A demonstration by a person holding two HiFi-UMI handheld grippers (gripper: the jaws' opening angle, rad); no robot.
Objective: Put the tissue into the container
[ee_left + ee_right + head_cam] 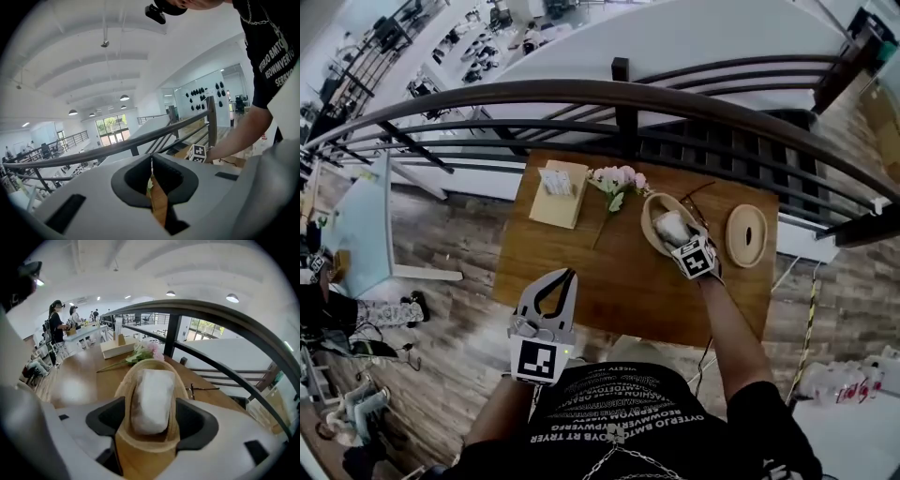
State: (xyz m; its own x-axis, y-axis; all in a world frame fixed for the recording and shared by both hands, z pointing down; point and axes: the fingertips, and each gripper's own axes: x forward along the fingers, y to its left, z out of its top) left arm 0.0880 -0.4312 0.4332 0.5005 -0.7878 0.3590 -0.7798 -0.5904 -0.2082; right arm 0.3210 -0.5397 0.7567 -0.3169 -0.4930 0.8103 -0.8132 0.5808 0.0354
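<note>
A white tissue pack (671, 228) (151, 399) lies inside the oval wooden container (653, 239) (140, 446) at the back right of the wooden table (609, 281). My right gripper (680, 236) (152, 420) hovers over the container's near end. It is open, its jaws spread wide on either side of the container, and the pads do not press on the pack. My left gripper (567, 277) (151, 176) is held at the table's near left edge, its jaws closed together with nothing between them.
The container's wooden lid (746, 234) lies to its right. A wooden tissue box (557, 192) and pink flowers (617, 180) sit at the back left, a pair of glasses (698, 202) behind the container. A dark railing (619, 94) runs along the table's far side.
</note>
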